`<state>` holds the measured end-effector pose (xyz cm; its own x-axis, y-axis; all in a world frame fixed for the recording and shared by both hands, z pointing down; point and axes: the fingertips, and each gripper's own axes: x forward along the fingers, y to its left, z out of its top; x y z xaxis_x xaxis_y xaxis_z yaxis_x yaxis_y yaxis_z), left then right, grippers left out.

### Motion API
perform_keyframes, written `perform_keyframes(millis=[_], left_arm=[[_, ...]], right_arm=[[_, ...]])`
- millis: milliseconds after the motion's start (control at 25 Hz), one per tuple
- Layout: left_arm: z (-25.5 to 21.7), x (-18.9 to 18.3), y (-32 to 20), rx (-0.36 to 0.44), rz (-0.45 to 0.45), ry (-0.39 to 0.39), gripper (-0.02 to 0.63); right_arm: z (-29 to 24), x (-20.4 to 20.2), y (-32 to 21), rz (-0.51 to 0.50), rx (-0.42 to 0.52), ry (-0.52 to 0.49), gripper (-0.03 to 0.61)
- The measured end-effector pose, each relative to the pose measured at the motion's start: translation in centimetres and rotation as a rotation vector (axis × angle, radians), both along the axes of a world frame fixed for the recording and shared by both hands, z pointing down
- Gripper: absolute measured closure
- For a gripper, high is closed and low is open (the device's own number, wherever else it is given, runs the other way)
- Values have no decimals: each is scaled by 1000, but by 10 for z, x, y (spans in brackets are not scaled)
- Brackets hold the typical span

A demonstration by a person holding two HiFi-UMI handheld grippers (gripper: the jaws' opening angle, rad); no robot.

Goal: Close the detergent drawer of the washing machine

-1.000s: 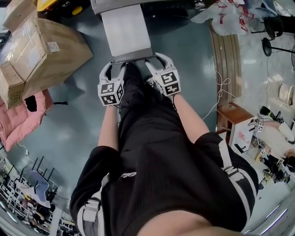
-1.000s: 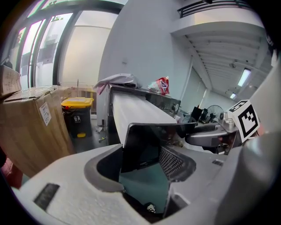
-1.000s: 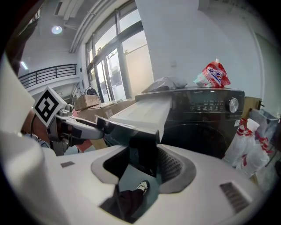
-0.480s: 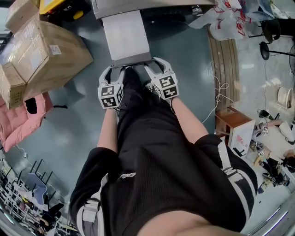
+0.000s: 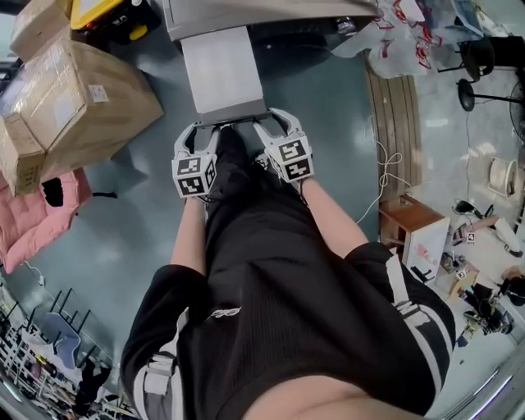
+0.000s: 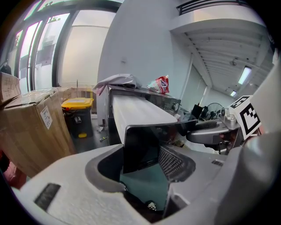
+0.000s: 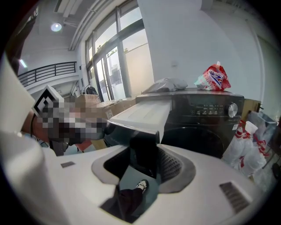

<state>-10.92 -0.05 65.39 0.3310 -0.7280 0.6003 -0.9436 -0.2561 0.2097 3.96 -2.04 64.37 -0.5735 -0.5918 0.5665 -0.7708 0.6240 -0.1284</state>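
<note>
The white detergent drawer (image 5: 221, 70) stands pulled far out of the dark washing machine (image 5: 246, 12), toward me. Its dark front panel (image 5: 232, 116) faces me. My left gripper (image 5: 199, 130) sits at the panel's left end and my right gripper (image 5: 276, 121) at its right end. In the left gripper view the panel's left edge (image 6: 140, 147) lies between the open jaws of the left gripper (image 6: 142, 160). In the right gripper view the panel's right edge (image 7: 145, 149) lies between the open jaws of the right gripper (image 7: 142, 165). Neither pair clamps it.
Cardboard boxes (image 5: 74, 90) and a pink cushion (image 5: 33, 217) lie to the left, with a yellow bin (image 5: 102, 12) behind them. Plastic bags (image 5: 394, 29) and a small wooden table (image 5: 410, 217) are on the right. A red packet (image 7: 214, 77) lies on the machine. My black-trousered legs (image 5: 262, 271) stand below the drawer.
Both grippers stay at the drawer's front panel. The head view has shifted slightly. The drawer's length outside the machine looks about the same.
</note>
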Motion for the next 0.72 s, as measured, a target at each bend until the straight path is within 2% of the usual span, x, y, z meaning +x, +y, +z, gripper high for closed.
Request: perform_keyframes(millis=[560,720], left_arm=[[3,0,-3,-19,8,-8,365],[0,0,-8,-20,15,-5,365]], right_arm=[[-1,-3,-2,10,-32,-13,385],[-1,-2,-8,18,-15,-5,383]])
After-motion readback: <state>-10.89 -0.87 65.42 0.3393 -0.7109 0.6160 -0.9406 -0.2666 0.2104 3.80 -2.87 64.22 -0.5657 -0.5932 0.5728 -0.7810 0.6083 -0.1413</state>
